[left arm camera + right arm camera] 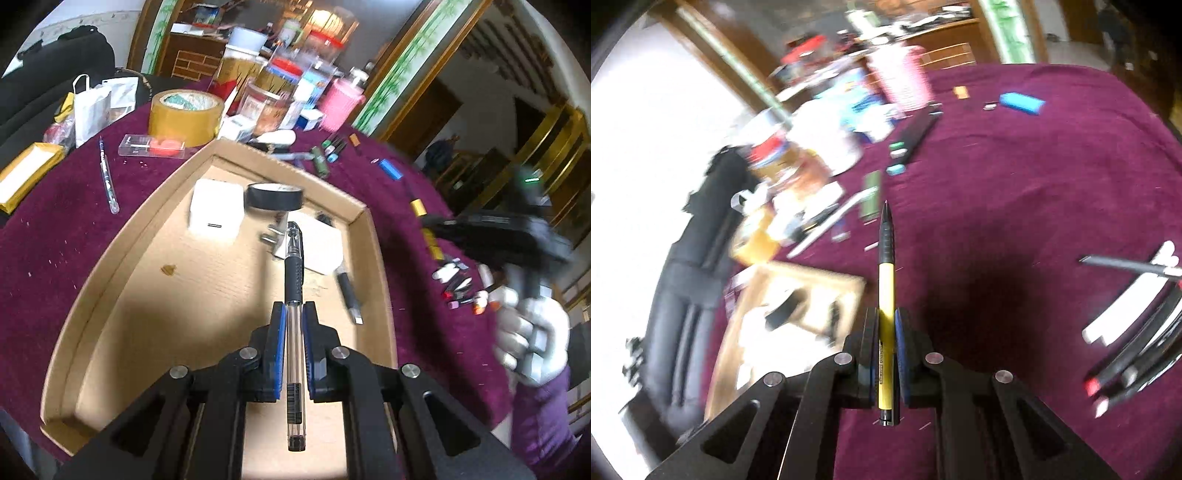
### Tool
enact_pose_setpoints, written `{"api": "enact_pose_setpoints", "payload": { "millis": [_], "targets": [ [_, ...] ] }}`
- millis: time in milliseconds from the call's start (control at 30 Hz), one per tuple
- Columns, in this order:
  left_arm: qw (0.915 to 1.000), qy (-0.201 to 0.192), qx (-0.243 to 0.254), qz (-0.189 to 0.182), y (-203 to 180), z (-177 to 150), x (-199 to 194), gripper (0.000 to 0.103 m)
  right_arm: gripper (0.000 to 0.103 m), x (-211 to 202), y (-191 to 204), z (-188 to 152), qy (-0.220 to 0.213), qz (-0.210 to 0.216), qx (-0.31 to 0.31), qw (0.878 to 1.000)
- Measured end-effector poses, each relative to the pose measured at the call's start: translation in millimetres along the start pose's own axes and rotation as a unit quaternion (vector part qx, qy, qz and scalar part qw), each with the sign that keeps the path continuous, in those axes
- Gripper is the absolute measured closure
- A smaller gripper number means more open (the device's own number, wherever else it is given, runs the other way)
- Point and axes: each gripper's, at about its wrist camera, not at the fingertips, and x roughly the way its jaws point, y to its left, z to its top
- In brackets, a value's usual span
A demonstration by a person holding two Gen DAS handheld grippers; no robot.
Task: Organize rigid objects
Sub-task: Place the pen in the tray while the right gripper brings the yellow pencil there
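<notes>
My left gripper [294, 308] is shut on a clear pen with a black grip [294, 280] and holds it above the cardboard tray [122, 236]. The tray holds a white charger [216, 210], a black tape roll [275, 195], a white pad [317, 245] and a black pen [349, 291]. My right gripper [886, 314] is shut on a yellow pen with a black tip [887, 284], above the maroon cloth, right of the tray [746, 295]. The right gripper's body, blurred, shows at the right of the left wrist view [517, 236].
A brown tape roll [184, 116], a blue pen [108, 177], a clear case [153, 146] and jars lie behind the tray. A blue battery [390, 169] and several markers [461, 284] lie right of it; the markers also show in the right wrist view [1137, 332].
</notes>
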Motion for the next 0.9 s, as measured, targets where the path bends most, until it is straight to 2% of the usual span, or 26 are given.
{"api": "enact_pose_setpoints", "payload": {
  "millis": [167, 333, 367, 433, 500, 567, 667, 833, 900],
  "targets": [
    [0.9986, 0.038, -0.030, 0.022, 11.0, 16.2, 22.0, 0.094, 0.093, 20.6, 42.2, -28.3, 0.049, 0.054, -0.031, 0.997],
    [0.9959, 0.043, -0.032, 0.074, 20.7, 31.2, 37.2, 0.094, 0.093, 51.2, 74.9, -46.5, 0.085, 0.072, -0.054, 0.992],
    [0.9959, 0.046, -0.042, 0.066, 25.0, 31.9, 37.5, 0.092, 0.093, 58.9, 82.0, -50.4, 0.092, 0.071, -0.060, 0.991],
    [0.9971, 0.037, -0.048, 0.046, 27.9, 30.0, 29.6, 0.079, 0.093, 68.8, 90.8, -57.8, 0.104, 0.069, -0.068, 0.990],
    [0.9978, 0.019, -0.051, 0.036, 28.9, 25.7, 16.1, 0.059, 0.093, 79.4, 98.6, -61.4, 0.113, 0.065, -0.080, 0.988],
    [0.9981, -0.003, -0.059, 0.019, 32.5, 21.4, -1.4, 0.055, 0.093, 87.0, 105.4, -64.7, 0.119, 0.057, -0.091, 0.987],
    [0.9957, -0.042, -0.081, 0.015, 44.6, 11.8, -30.8, 0.038, 0.093, 98.4, 109.9, -70.6, 0.127, 0.037, -0.096, 0.986],
    [0.9916, -0.063, -0.113, 0.006, 59.2, 4.1, -50.3, 0.036, 0.092, 104.5, 110.0, -70.9, 0.121, 0.008, -0.100, 0.988],
    [0.9907, -0.064, -0.120, 0.000, 60.5, 1.3, -53.2, 0.035, 0.087, 97.9, 111.4, -71.9, 0.107, 0.004, -0.106, 0.989]
  ]
}}
